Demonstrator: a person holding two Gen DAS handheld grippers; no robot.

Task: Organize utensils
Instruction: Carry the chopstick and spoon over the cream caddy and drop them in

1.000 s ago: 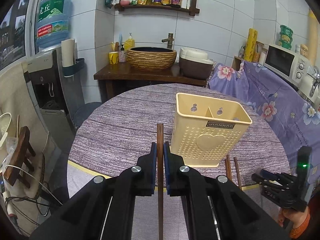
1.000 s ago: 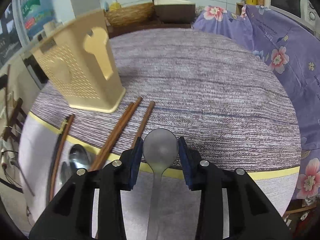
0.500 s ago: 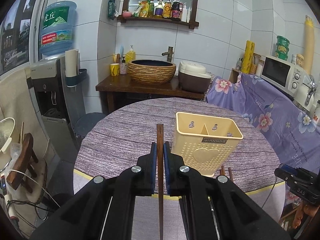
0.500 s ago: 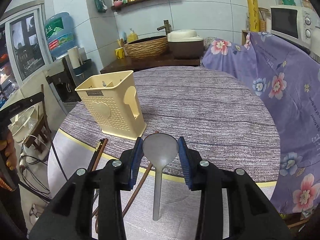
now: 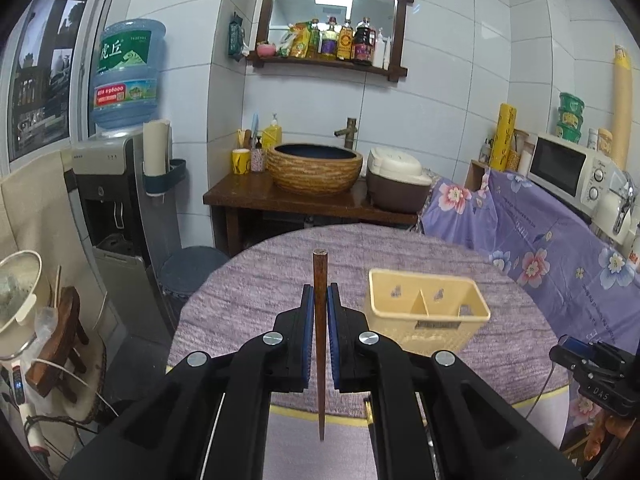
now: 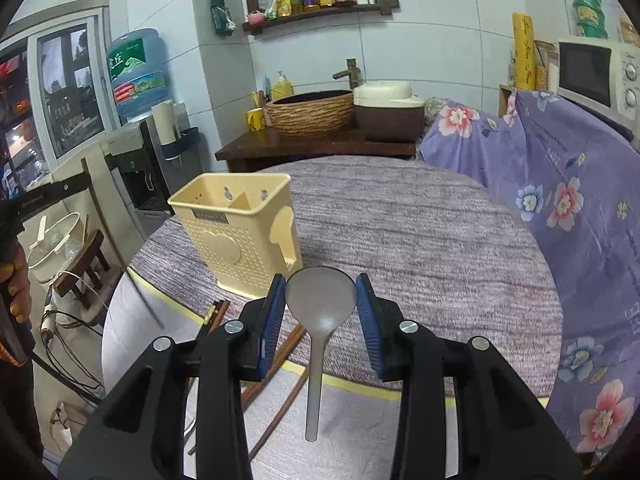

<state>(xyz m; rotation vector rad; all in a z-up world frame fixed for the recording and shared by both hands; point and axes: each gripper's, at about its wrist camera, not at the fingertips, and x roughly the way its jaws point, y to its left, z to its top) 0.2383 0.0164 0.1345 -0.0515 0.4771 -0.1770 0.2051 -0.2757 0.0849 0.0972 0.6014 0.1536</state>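
My left gripper [image 5: 319, 300] is shut on a dark brown chopstick [image 5: 319, 344], held lengthwise well above the round table. A cream plastic utensil holder [image 5: 427, 318] with two compartments stands on the table, ahead and to the right; it also shows in the right wrist view [image 6: 240, 232]. My right gripper [image 6: 321, 300] is shut on the bowl of a grey metal spoon [image 6: 318, 320], handle toward the camera, above the table's near edge. Several brown chopsticks [image 6: 280, 364] lie on the table under the right gripper.
The round table [image 6: 420, 248] has a purple cloth with a yellow border. A purple floral cover [image 6: 560, 184] drapes furniture on the right. A water dispenser [image 5: 116, 184] stands on the left. A basket sink [image 5: 314, 168] and rice cooker [image 5: 396, 180] sit behind.
Both grippers have risen and pulled back from the table with their utensils still held. The utensil holder now looks smaller and lower in both views.
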